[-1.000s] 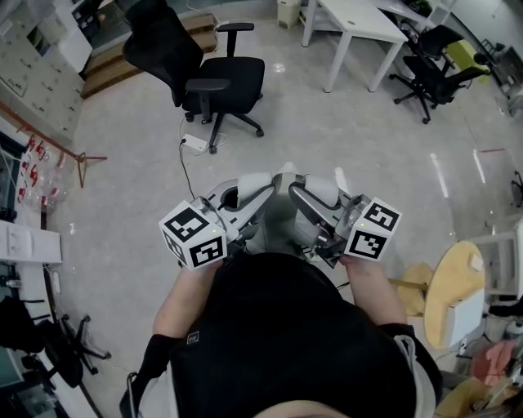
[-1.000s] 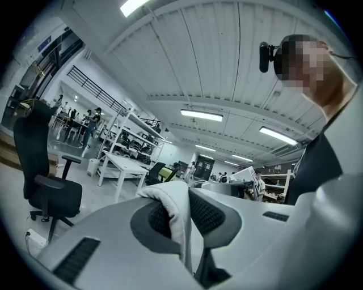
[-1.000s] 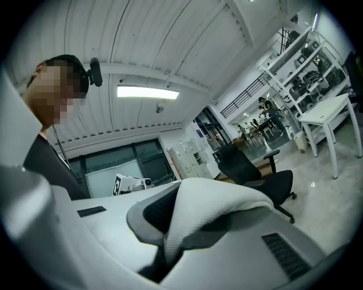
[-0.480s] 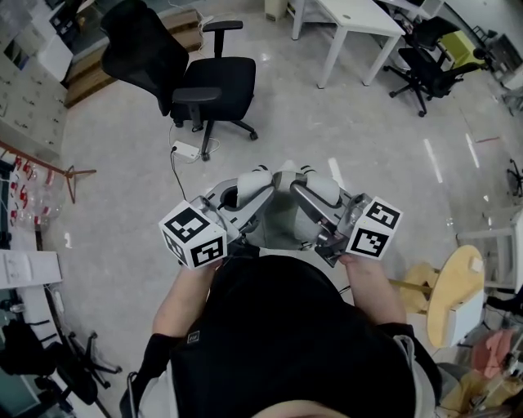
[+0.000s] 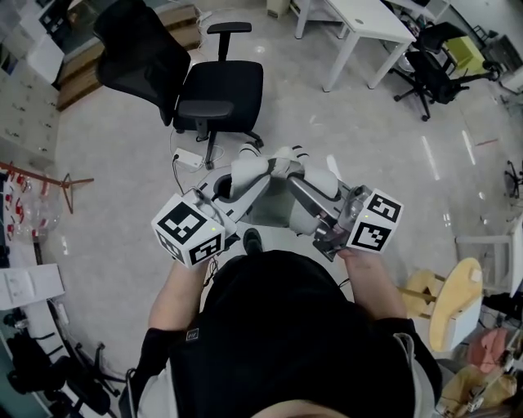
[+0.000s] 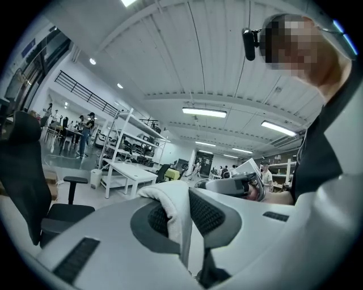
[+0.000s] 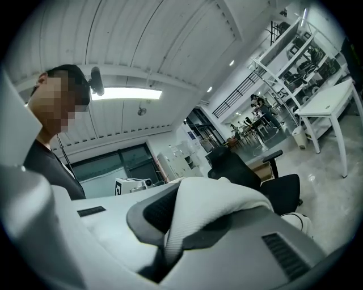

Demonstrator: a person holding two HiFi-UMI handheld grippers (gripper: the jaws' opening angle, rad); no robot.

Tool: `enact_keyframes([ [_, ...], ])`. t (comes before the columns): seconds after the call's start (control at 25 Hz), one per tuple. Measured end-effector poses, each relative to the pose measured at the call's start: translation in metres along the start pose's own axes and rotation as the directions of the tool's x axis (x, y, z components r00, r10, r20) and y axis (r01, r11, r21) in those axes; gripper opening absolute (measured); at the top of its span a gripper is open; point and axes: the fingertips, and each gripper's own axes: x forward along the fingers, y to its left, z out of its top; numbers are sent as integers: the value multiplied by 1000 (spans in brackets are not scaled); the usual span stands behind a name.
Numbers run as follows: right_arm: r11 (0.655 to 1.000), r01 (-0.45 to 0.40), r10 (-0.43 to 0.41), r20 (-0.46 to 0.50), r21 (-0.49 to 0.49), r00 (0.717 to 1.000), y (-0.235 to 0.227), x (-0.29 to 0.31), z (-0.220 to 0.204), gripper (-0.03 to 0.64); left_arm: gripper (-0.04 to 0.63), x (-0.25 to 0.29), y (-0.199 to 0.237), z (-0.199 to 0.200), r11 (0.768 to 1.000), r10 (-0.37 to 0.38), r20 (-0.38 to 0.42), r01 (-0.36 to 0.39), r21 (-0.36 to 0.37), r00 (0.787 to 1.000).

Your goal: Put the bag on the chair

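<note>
A pale grey bag (image 5: 274,211) with white handles (image 5: 249,170) hangs between my two grippers, in front of the person's body. My left gripper (image 5: 243,173) is shut on one white handle (image 6: 173,212), which is pinched between its jaws. My right gripper (image 5: 304,178) is shut on the other white handle (image 7: 212,207). The black office chair (image 5: 214,80) stands on the floor just beyond the bag, its seat bare. It also shows at the left edge of the left gripper view as chair (image 6: 34,192) and beyond the jaws in the right gripper view as chair (image 7: 258,178).
A white power strip (image 5: 189,157) with its cable lies on the floor by the chair's base. White tables (image 5: 368,24) and another black chair (image 5: 431,67) stand at the back right. A round wooden stool (image 5: 448,292) is at the right, a wooden rack (image 5: 49,175) at the left.
The black chair has come nearer in the head view. Both grippers have lifted the bag slightly forward toward it, and the left gripper's cube has shifted left. Both grips are unchanged.
</note>
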Motion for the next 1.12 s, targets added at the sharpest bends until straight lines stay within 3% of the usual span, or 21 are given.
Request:
enact_keyframes([
  [0.32,999,-31,31,-27,-18,999,-16,40,22,31,54,-6,45,23,999,27,37,-28,20,999],
  [0.76,998,-65,65,-72,13,995,-42,50,21,31,54,7,69,9,995,77,4,-77,-61,997],
  [1.12,996,-82,84,-88,27,993,-109,18,55,31,54,83,83,10,992,105,-20,-106,-73,994],
])
